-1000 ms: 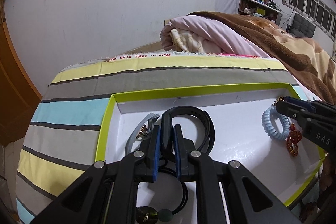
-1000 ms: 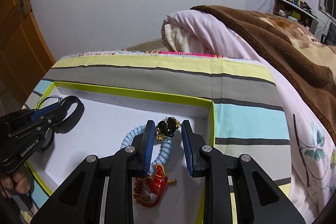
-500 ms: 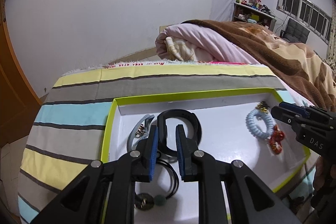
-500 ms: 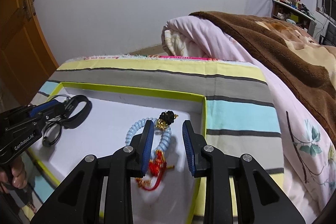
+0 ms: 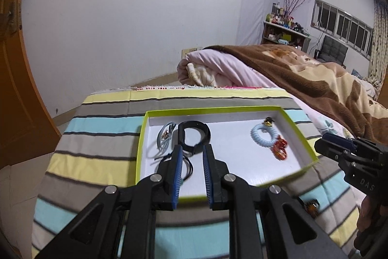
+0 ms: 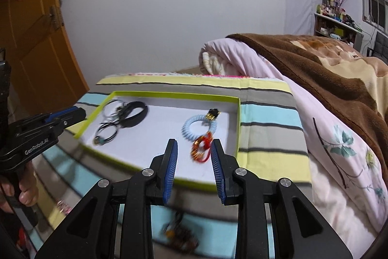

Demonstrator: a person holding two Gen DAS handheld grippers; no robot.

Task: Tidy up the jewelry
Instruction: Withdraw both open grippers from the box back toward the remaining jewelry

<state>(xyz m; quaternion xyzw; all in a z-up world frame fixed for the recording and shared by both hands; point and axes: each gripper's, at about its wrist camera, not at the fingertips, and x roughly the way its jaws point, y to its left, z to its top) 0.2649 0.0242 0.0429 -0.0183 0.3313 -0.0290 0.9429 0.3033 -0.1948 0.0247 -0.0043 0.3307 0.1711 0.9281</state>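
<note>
A lime-rimmed white tray (image 5: 300,137) (image 6: 169,96) lies on the striped bedcover. In it at the left lie a black bangle (image 5: 194,135) (image 6: 135,113), a grey hairband (image 5: 162,140) and black cord loops (image 6: 106,132). At the right lie a pale blue coil bracelet (image 5: 263,135) (image 6: 198,125) and a red and gold charm (image 5: 280,149) (image 6: 202,147). My left gripper (image 5: 191,152) is open and empty above the tray's near left part. My right gripper (image 6: 194,149) is open and empty above the tray's near right edge.
Blurred small trinkets lie on the cover in front of the tray (image 6: 179,234) (image 5: 310,206) (image 6: 63,208). A rolled pink quilt (image 5: 213,69) and a brown blanket (image 5: 315,79) lie behind and to the right. An orange door (image 6: 36,35) stands at the left.
Both grippers have pulled back and up from the tray, empty. The left gripper has let go of the black bangle, which lies in the tray. Jaws are wider apart.
</note>
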